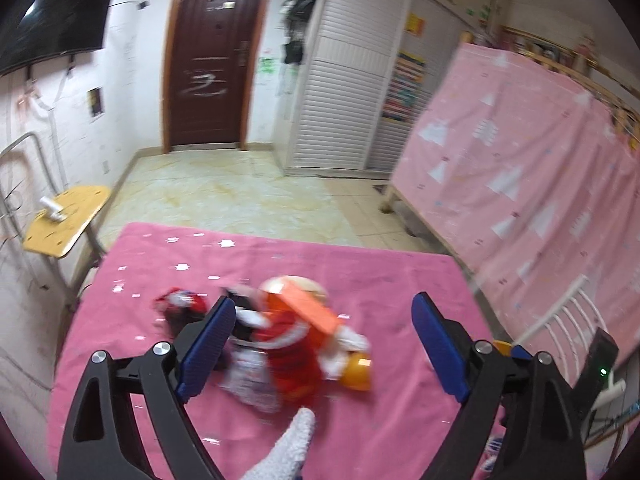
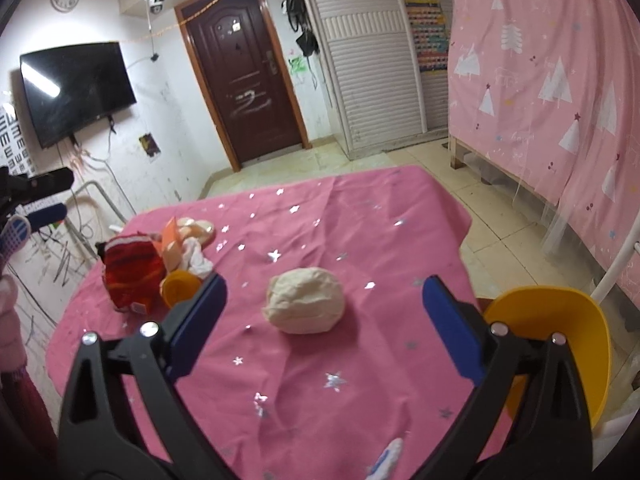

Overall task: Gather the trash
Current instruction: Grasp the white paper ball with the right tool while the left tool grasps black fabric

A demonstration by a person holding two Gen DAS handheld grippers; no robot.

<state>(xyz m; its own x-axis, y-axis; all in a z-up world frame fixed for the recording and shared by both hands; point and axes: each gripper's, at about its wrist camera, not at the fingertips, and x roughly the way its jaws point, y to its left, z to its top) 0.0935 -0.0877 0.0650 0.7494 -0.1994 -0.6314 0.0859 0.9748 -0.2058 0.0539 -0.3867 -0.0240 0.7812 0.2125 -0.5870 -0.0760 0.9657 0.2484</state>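
While the trash sits in a loose heap on the pink cloth, I've got my left gripper (image 1: 322, 344) hovering over it, jaws spread wide with nothing pinched. The red crumpled wrapper (image 1: 290, 354) lies between the blue pads, an orange carton (image 1: 306, 306) at its twelve o'clock, a small orange cup (image 1: 356, 372) at its three o'clock. The left view is blurred, so I can't tell exactly how the pieces overlap.

My right gripper (image 2: 322, 320) is just as wide open and empty, with a pale crumpled paper ball (image 2: 306, 300) sitting alone between its fingers. At four o'clock from that ball is the yellow bin (image 2: 560, 344), just off the table's edge.

To do this well, I'd say: settle before closing, centre the pads on one piece, come down low enough to catch soft paper. The ball looks the easier grab; it should squash, so a firm close.

The pink star-printed tablecloth (image 2: 360, 208) is wrinkled and may snag. Beyond, a tiled floor (image 1: 240, 188), a brown door (image 2: 244, 80) at twelve, a wall-mounted television (image 2: 76, 92) at ten, a pink curtain (image 2: 552, 92) at two.
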